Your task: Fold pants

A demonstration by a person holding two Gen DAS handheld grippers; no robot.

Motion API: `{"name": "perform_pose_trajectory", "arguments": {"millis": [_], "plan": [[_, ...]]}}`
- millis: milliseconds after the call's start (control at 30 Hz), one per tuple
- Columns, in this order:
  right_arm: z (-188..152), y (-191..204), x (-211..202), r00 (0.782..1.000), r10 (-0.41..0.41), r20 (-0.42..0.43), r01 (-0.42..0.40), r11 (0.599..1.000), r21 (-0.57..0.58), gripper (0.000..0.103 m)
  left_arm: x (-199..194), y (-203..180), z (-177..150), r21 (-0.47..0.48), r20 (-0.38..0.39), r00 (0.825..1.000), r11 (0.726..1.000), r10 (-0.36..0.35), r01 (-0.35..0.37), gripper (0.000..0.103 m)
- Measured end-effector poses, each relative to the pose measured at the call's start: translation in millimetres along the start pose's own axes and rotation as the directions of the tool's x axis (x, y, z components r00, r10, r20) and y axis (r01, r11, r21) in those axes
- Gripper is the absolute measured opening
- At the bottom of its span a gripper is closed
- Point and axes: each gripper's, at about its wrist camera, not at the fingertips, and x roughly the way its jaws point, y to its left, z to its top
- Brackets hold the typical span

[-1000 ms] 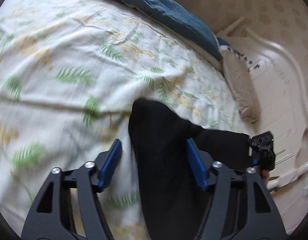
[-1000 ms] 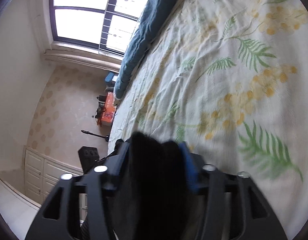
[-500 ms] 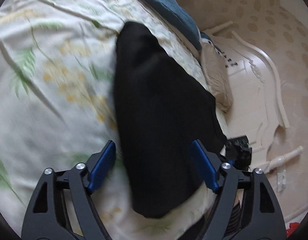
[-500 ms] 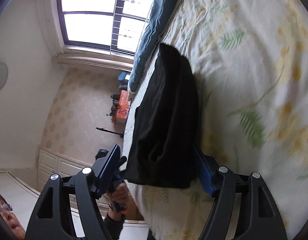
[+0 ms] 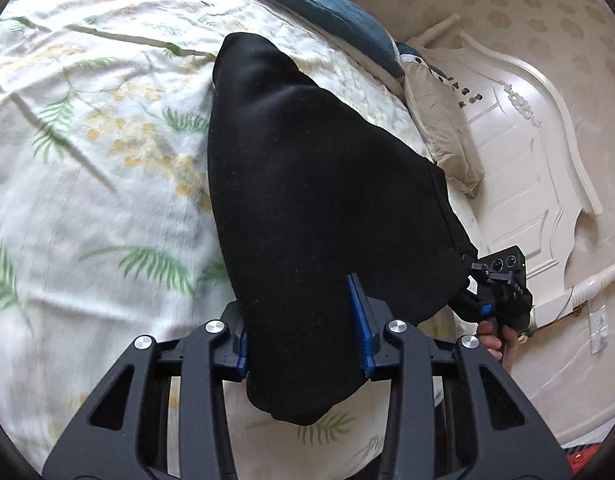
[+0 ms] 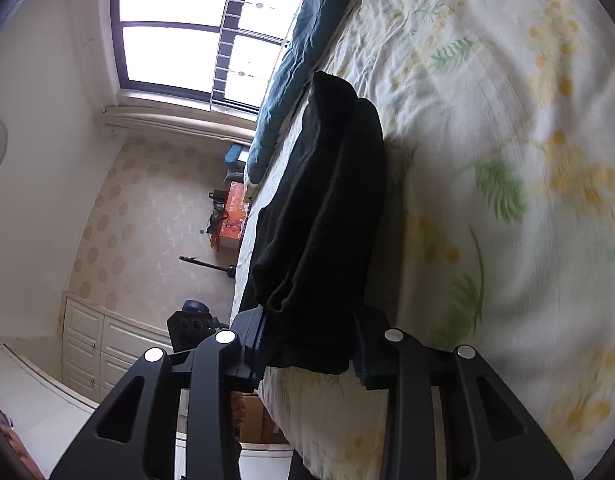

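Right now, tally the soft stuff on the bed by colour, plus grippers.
Black: 1, the folded pants
Dark blue: 1, the quilt
Beige: 1, the pillow
Floral: 1, the sheet
Grippers: 2, left gripper and right gripper, each closed on the pants
Total: 6

I saw the pants [image 5: 307, 184] as plain black with no pattern. The bedsheet [image 5: 87, 160] under them was cream-white, printed with green fern fronds and clusters of small yellow blossoms. A blanket [image 5: 319, 4] along the far edge of the bed was dark teal-blue. My left gripper [image 5: 303, 336] was black with blue pads [image 5: 357, 320]. The wallpaper [image 6: 147, 200] was beige with darker tan round motifs, and the box [image 6: 233, 216] by it was orange.
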Motion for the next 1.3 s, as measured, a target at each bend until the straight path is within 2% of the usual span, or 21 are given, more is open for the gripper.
{"name": "perform_pose_trajectory", "arguments": {"millis": [167,333,500,633,767,1033,1233,1300], "plan": [[-10,-9,-5,1.0,0.011,0.004,-0.011,1.0,0.017,0.034,-6,-3,-13,0.019,0.018,1.0,1.0,0.019,-0.02,0.038],[-6,-14,-5,1.0,0.014,0.001,-0.014,1.0,0.019,0.033,-5,0,-12,0.025,0.028,0.999,0.999,0.022,-0.023,0.038],[-11,-6,-8,1.0,0.013,0.011,-0.013,1.0,0.018,0.034,-9,-3,-15,0.029,0.027,0.999,0.999,0.027,-0.028,0.037],[-14,-1,-9,1.0,0.017,0.005,-0.017,1.0,0.005,0.033,-12,-3,-18,0.037,0.023,0.999,0.999,0.023,-0.024,0.037],[-14,-18,-8,1.0,0.031,0.002,-0.032,0.999,0.04,0.033,-7,4,-20,0.016,0.023,1.0,1.0,0.002,-0.003,0.037],[-11,-22,-11,0.999,0.047,-0.001,-0.047,0.998,0.037,0.033,-7,7,-21,0.008,0.022,1.0,1.0,-0.01,0.01,0.037],[-13,-23,-12,0.999,0.048,-0.001,-0.048,0.998,0.04,0.033,-7,5,-25,0.019,0.042,0.999,1.0,0.005,-0.006,0.042],[-14,-23,-13,0.999,0.055,0.0,-0.054,0.998,0.04,0.036,-7,4,-27,0.029,0.065,0.998,1.0,0.009,-0.011,0.047]]}}
